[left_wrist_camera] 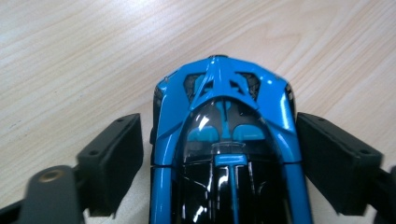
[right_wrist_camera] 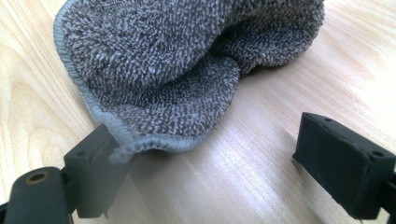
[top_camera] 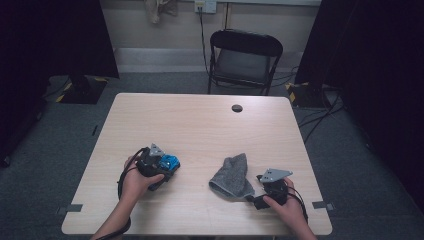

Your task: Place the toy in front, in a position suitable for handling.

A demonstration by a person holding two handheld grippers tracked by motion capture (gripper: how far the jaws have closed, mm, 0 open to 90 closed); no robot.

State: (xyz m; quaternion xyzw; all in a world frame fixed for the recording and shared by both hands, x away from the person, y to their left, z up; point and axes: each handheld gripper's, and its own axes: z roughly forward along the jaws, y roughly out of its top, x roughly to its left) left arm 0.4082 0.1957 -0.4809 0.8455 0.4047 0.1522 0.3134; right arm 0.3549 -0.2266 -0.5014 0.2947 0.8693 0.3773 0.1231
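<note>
Starting at our left gripper [left_wrist_camera: 219,154], the jaws stand spread on either side of the blue toy car [left_wrist_camera: 224,149], with a narrow gap visible on each flank, so we judge them released around it rather than clamped. To grip well, we should close evenly on the car's sides, keeping the jaws square to the body so it does not twist out. Our right gripper [right_wrist_camera: 224,163] is also spread wide; its left jaw touches the hemmed edge of the grey cloth [right_wrist_camera: 187,60], the other jaw well apart over bare wood. We should slide further under that hem before pinching. The car's long axis runs along the left gripper's line, one tapered end pointing away from the hand; on the table [top_camera: 200,120] it sits at the near left, the cloth at near right.
</note>
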